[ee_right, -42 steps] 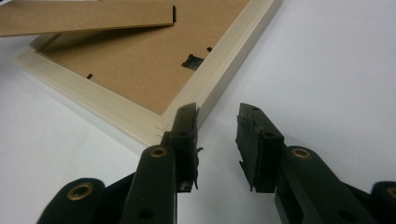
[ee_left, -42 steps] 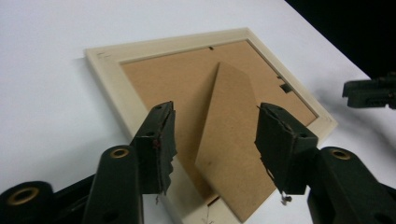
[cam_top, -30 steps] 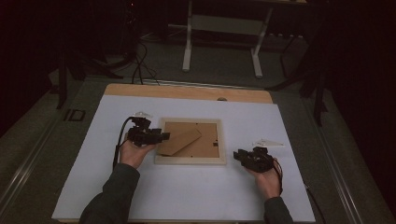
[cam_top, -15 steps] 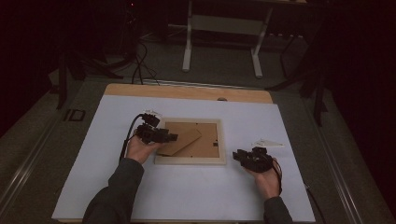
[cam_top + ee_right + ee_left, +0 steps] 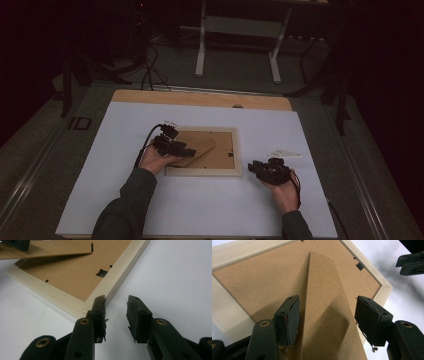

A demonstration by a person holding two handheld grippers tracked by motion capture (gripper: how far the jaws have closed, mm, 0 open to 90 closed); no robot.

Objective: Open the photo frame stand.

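Two grippers at a face-down picture frame: the left one lets go of the stand

Both hands work at a picture frame lying back-up near the middle of the white worktop. Compared with a second ago, the left gripper has moved in from the frame's left edge and now reaches over its back. Its jaws have just been opening and now stand wide on either side of the easel stand, the pads clear of it. My reading is that the stand has just been released, or is being lined up for a fresh grip.

The right gripper has kept still, jaws partly apart and empty, just off the frame's near right corner.

The frame is pale, smooth wood with mitred corners. Its backing board is matt brown fibreboard, finely speckled, held by small dark clips. The stand is a flat tapered strip of the same board, lifted slightly off the backing
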